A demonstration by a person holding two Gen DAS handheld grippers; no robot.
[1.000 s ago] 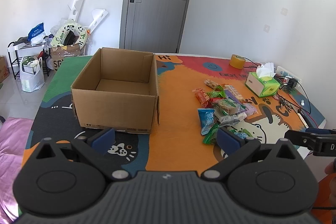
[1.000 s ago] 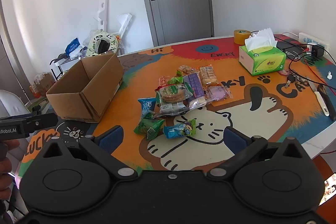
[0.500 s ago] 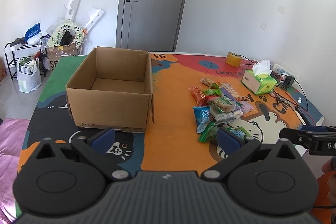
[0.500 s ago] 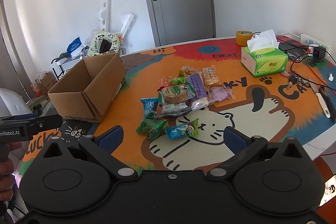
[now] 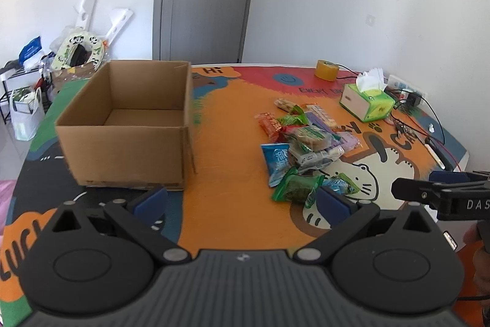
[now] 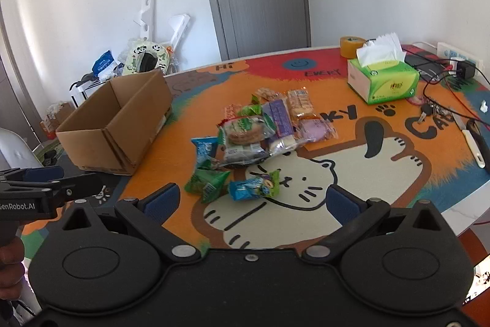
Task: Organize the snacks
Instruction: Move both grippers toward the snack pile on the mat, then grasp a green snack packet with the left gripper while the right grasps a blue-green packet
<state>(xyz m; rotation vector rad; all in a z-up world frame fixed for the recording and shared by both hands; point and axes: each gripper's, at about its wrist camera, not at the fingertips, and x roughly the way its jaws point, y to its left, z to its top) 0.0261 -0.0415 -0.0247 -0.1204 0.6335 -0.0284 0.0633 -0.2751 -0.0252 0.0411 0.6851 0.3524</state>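
An open, empty cardboard box (image 5: pixel 128 124) (image 6: pixel 119 124) stands on the left of the colourful table mat. A pile of wrapped snacks (image 5: pixel 303 143) (image 6: pixel 254 134) lies to its right, with a green packet (image 6: pixel 206 183) and a blue-green packet (image 6: pixel 254 188) nearest me. My left gripper (image 5: pixel 242 201) is open and empty, above the table's near edge between box and pile. My right gripper (image 6: pixel 251 199) is open and empty, just short of the two nearest packets. Each gripper shows at the edge of the other's view.
A green tissue box (image 6: pixel 382 78) and a roll of yellow tape (image 6: pixel 350 46) stand at the far right. Cables, a charger (image 6: pixel 459 66), keys and a knife (image 6: pixel 471 140) lie along the right edge. Bags and clutter (image 5: pixel 46 72) stand on the floor beyond the box.
Both grippers have moved slightly forward and tilted down towards the table; the box and snacks look closer. Nothing on the table has moved.
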